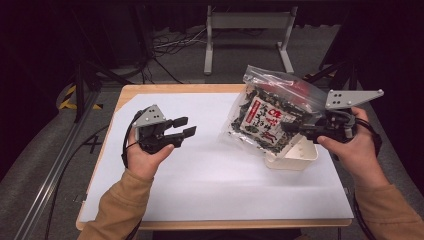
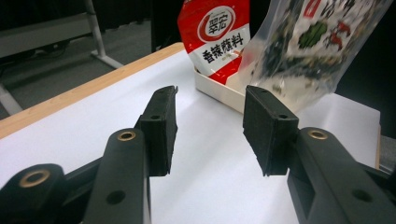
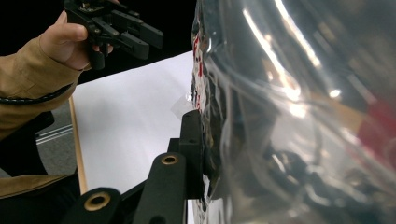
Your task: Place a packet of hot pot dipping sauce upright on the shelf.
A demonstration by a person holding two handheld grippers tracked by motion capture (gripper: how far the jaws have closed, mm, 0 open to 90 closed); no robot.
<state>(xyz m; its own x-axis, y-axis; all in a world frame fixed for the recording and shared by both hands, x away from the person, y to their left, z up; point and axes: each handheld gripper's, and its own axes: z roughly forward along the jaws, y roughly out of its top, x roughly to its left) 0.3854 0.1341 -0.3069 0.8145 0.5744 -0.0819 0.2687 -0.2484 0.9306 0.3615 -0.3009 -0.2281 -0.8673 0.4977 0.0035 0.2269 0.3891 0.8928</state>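
**Holding a bag of dark snack packets above the tray**

Gripping the clear plastic bag (image 1: pixel 267 112) near its lower right part, the right gripper (image 1: pixel 295 129) has its jaws clamped on the bag's film; in the right gripper view one black jaw presses flat against the plastic (image 3: pixel 299 116), while the other jaw is hidden behind it. The bag hangs in the air over the right half of the table (image 1: pixel 200 90), above and partly in front of a white tray (image 1: pixel 295 155) that rests on the white sheet (image 1: pixel 215 185). Its long axis runs on a slant, from the sealed top edge at the upper right, far from the person, down to the bottom corner at the lower left, which points toward the middle of the table. The printed face of the dark packet inside is turned up and toward the person.

From the left gripper view, a red packet (image 2: pixel 217 37) stands upright in the tray (image 2: pixel 219 91), leaning at the tray's far side, and the bag (image 2: pixel 308 46) hangs just beside it on the right.

The left gripper (image 1: pixel 183 127) is held over the left half of the sheet, well apart from the bag, pointing toward it. Its jaws stand apart with nothing between them, only the bare sheet (image 2: pixel 210 158) beneath.
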